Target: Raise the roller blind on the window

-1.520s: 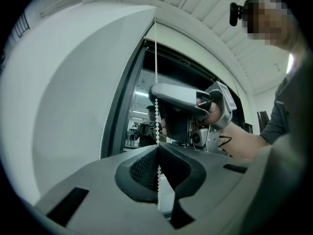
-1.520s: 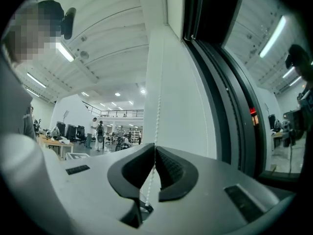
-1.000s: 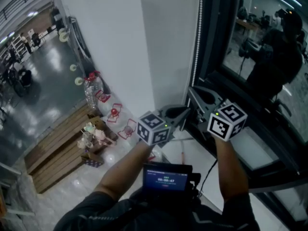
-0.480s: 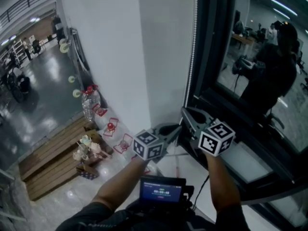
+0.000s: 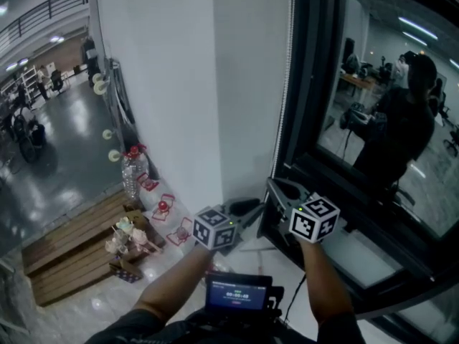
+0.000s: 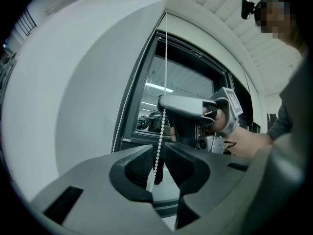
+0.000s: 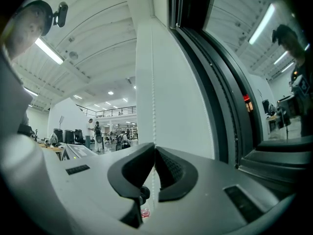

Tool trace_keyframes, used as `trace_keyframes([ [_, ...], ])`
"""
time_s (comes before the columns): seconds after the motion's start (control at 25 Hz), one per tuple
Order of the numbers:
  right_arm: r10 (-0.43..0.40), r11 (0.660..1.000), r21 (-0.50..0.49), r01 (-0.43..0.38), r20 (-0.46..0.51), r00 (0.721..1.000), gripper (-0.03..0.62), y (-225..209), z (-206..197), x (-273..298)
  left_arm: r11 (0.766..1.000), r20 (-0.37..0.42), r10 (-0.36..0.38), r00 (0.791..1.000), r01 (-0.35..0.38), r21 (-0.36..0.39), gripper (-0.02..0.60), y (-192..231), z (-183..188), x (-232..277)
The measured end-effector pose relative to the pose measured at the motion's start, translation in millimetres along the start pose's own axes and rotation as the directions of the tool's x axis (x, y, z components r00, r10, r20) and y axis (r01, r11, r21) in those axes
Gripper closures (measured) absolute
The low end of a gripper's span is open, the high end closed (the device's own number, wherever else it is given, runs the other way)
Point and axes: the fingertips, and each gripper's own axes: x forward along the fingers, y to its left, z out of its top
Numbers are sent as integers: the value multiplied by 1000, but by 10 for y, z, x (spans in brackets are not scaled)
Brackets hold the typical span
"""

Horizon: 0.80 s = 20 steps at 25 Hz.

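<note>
A white bead chain (image 5: pixel 286 77) hangs down the dark window frame (image 5: pixel 308 84); the blind itself is out of view. In the left gripper view the chain (image 6: pixel 165 58) drops between the jaws of my left gripper (image 6: pixel 158 146). Those jaws have just been opening, and the pads stand apart from the beads. Higher up the chain is my right gripper (image 6: pixel 188 106), and in its own view the right gripper (image 7: pixel 154 146) is shut on the chain (image 7: pixel 153 82). From the head view, the left gripper (image 5: pixel 257 206) and right gripper (image 5: pixel 272 185) sit side by side at the frame's foot.
A white pillar (image 5: pixel 179 84) stands left of the window. On the floor below are a water bottle (image 5: pixel 131 172), red wire holders (image 5: pixel 163 206), a box of small items (image 5: pixel 128 244) and wooden planks (image 5: pixel 68 244). The glass (image 5: pixel 387 120) reflects the person.
The head view has tilted upward, so both grippers sit lower in the picture. They stay together by the window frame at the chain.
</note>
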Motion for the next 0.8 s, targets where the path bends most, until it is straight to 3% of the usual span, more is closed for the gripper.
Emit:
trace_keyframes([
  [0.8,-30,1000,0,30,-18,999,589,120,10,-112,1000,-11,14,1000,-14,5,505,-323,68,-218],
])
